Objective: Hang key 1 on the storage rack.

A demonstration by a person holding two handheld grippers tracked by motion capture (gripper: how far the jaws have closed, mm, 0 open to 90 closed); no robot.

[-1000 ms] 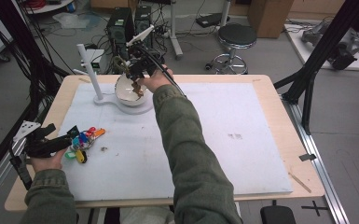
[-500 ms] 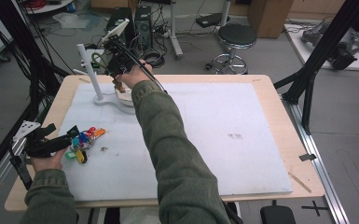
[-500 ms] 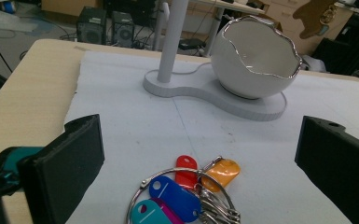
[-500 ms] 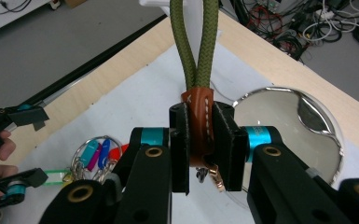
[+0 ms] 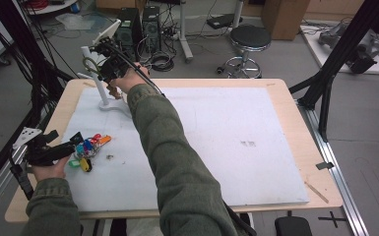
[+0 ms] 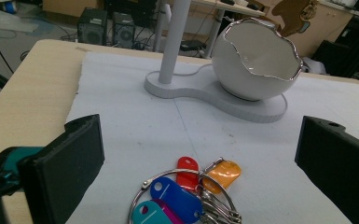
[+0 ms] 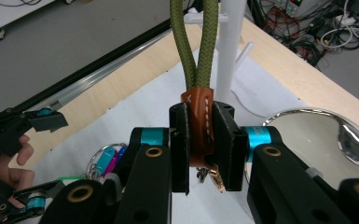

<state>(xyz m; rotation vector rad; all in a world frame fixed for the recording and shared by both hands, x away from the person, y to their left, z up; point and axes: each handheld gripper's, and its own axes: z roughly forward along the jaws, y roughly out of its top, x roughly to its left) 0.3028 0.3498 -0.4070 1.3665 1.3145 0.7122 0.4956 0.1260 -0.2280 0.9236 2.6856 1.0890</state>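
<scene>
The table [image 5: 295, 147] carries a white mat [image 5: 216, 142] across most of its top. At the far left of the mat stands a white stand [image 5: 100, 81]: one flat base with an upright post. The left gripper view adds what the high view hides behind the sleeve: a white egg-shaped bowl [image 6: 256, 60] with a jagged silver rim sits on the same base, to the right of the post.

The right gripper [image 5: 109, 61] is raised beside the top of the post. The right gripper view shows its jaws pressed together on the brown leather tab [image 7: 199, 126] of an olive cord loop [image 7: 196, 44]; the loop rises straight above the jaws, with the post just behind it and a small metal clip hanging below the pads. In the high view the loop is no more than a thin green arc to the left of that gripper.

The left gripper [image 5: 61, 150] rests near the mat's left edge with its jaws spread wide. The bunch of coloured key tags [image 6: 186, 193] lies on the mat between the jaws, touching neither pad.

Compared with one second ago, the right gripper has travelled leftward from above the bowl to the post and slightly upward. The left gripper and the key tags are unchanged.
</scene>
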